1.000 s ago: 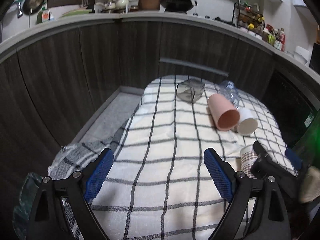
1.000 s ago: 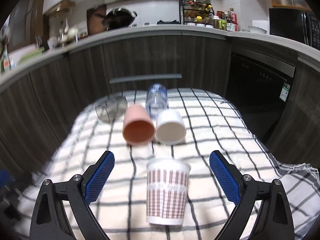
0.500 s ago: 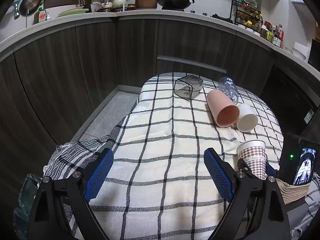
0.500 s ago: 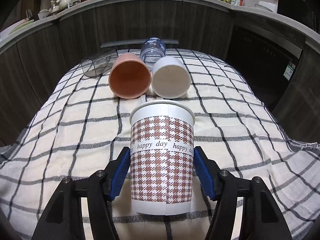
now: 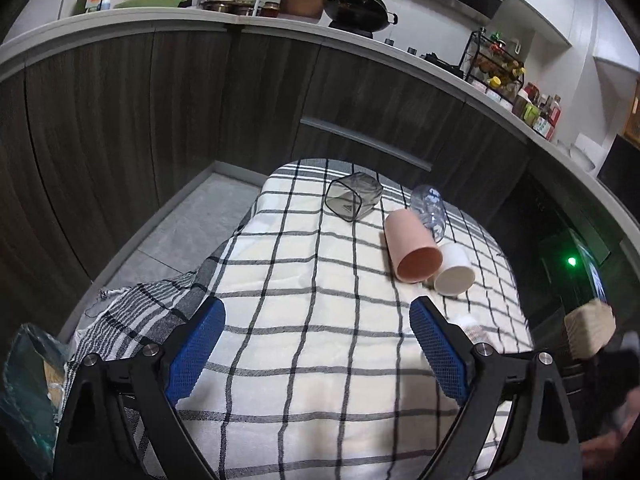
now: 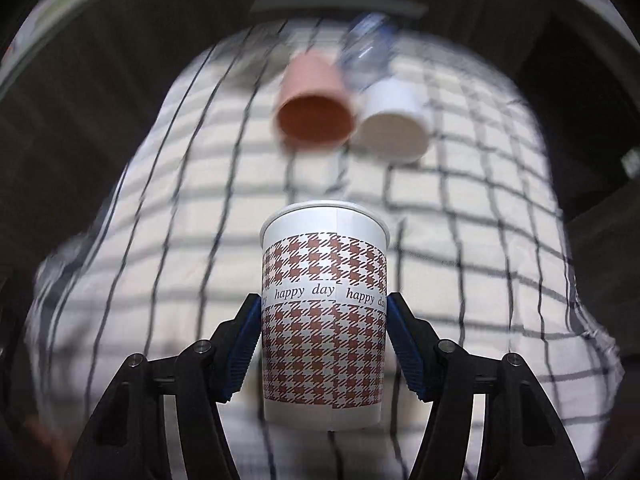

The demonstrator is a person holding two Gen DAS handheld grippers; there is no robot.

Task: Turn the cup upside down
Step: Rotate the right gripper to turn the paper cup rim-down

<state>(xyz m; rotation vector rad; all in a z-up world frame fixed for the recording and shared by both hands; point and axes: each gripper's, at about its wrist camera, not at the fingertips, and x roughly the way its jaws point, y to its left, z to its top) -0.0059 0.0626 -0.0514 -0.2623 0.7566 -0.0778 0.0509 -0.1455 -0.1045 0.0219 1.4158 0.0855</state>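
R claw (image 6: 324, 344) gripping upright paper cup (image 6: 324, 320), L claw (image 5: 316, 356) spread wide, empty

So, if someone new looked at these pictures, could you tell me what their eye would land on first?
Most likely the houndstooth paper cup printed "happy day", upright and clamped between the blue pads of the right gripper, filling the right wrist view. Beyond it, a pink cup and a white cup lie on their sides next to each other on the checked cloth, mouths toward the camera. The left gripper hangs open with nothing between its pads.
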